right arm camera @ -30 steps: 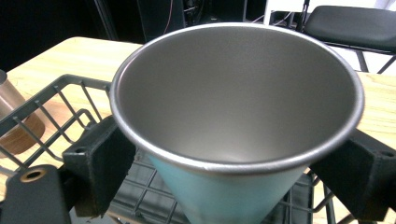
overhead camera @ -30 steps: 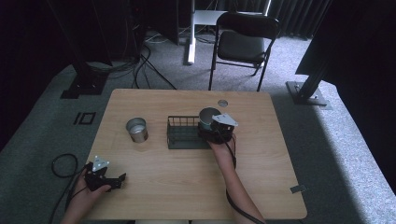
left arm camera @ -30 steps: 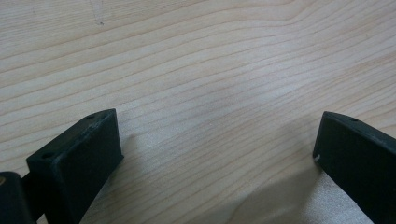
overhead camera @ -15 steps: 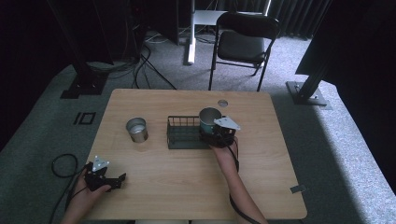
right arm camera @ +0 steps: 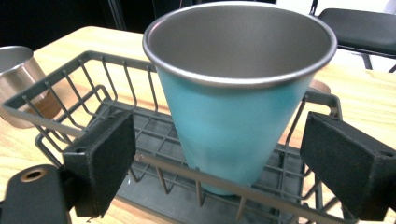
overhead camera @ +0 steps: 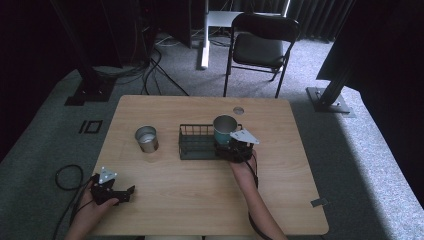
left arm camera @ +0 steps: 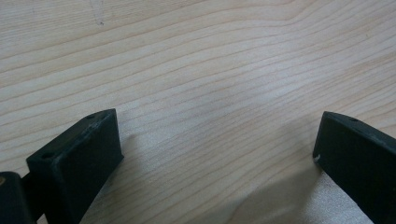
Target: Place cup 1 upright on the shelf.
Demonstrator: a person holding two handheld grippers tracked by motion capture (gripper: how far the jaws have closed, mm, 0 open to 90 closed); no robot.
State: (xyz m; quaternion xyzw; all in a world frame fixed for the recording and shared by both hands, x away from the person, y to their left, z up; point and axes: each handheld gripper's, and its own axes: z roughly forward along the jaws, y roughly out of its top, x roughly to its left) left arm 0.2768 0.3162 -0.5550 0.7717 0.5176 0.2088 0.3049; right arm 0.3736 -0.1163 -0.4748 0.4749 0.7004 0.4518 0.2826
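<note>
Teal cup (right arm camera: 238,116) standing upright in the wire basket (right arm camera: 93,112), right gripper (right arm camera: 219,161) released just in front of it.

The cup sits at the right end of the basket (overhead camera: 197,142), between the right gripper's spread black jaws but apart from both; the basket's near rail crosses between jaws and cup. It is a tapered tumbler, wider at the rolled metal rim, with a matte teal outside and a dull brushed steel inside. The basket is dark grey wire, rectangular, with a grid floor. A short steel cup (overhead camera: 146,139) stands on the light wood-grain table (overhead camera: 200,200) just left of the basket. The left gripper (overhead camera: 112,192) rests near the table's near left corner, well apart, its jaws wide over bare wood.
</note>
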